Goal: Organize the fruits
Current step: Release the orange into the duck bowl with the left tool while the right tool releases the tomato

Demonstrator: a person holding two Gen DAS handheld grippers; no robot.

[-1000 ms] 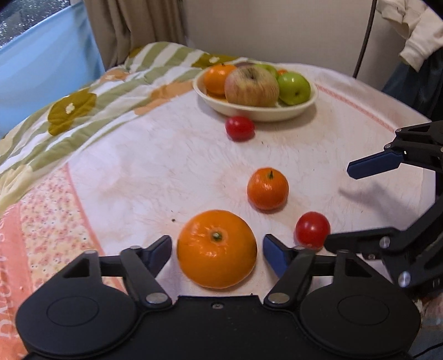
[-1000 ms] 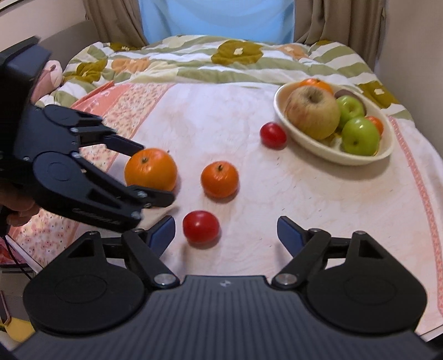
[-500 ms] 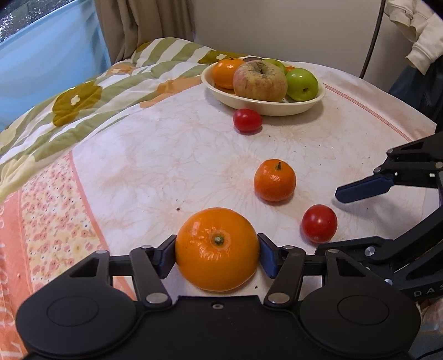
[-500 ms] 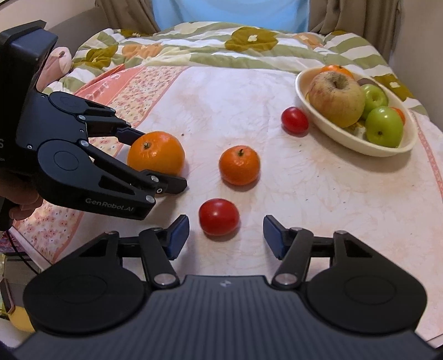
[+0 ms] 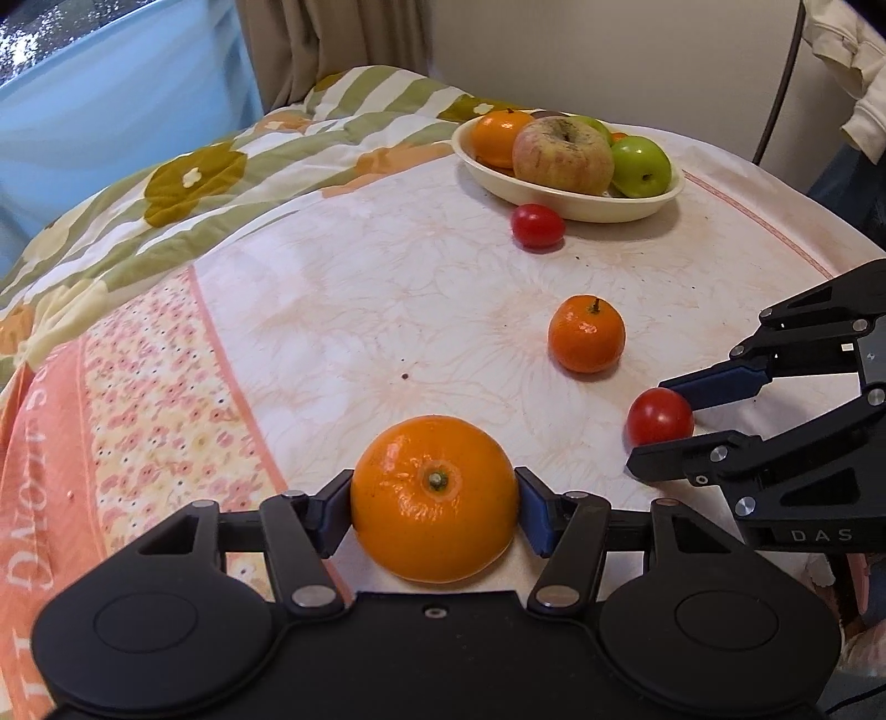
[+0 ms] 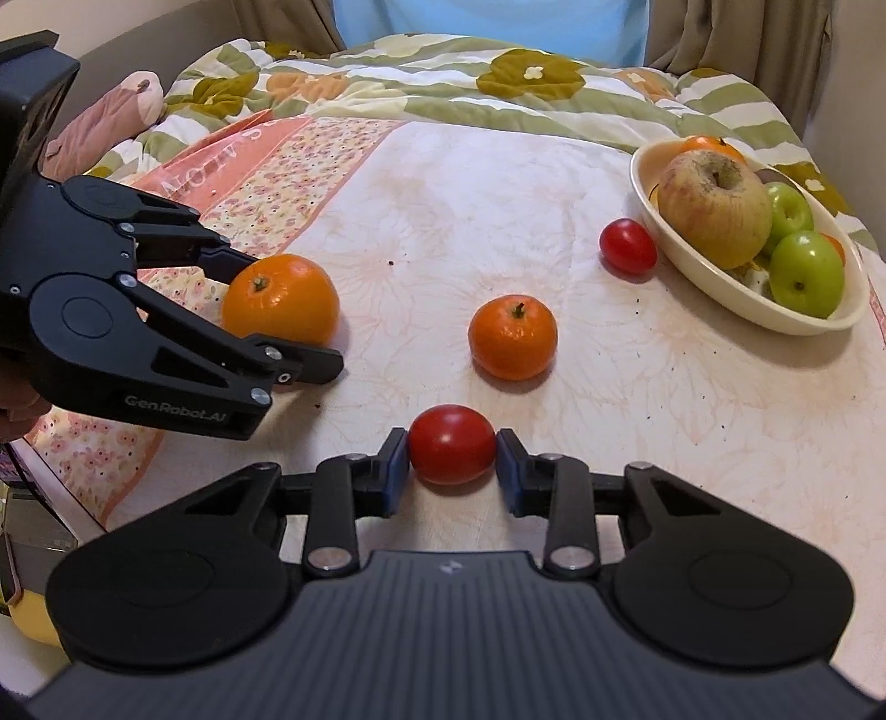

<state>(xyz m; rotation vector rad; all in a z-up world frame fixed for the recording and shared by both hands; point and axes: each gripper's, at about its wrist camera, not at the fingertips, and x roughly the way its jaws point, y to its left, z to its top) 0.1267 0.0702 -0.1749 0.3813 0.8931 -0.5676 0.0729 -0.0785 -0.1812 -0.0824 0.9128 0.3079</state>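
Observation:
A large orange (image 5: 434,498) sits on the pale tablecloth with my left gripper (image 5: 434,501) shut on it, both blue pads pressed to its sides. To its right lies a red tomato (image 6: 451,443). My right gripper (image 6: 451,459) is closing its jaws on the tomato, and both pads touch it. From the side, the right wrist view shows the left gripper (image 6: 282,318) around the orange (image 6: 282,299). A small mandarin (image 6: 512,338) and a second tomato (image 6: 627,245) lie loose towards the cream bowl (image 6: 720,288), which holds apples and an orange.
A flowered, green-striped quilt (image 5: 194,183) is bunched along the far and left side of the table. Curtains (image 6: 736,39) and a wall stand behind. A person's sleeve (image 5: 853,61) and a dark cable (image 5: 775,94) hang at the far right. The table edge (image 6: 830,637) runs near the right gripper.
The left gripper's jaws closed onto the large orange. The right gripper moved in over the near tomato and its jaws closed from wide apart onto it.

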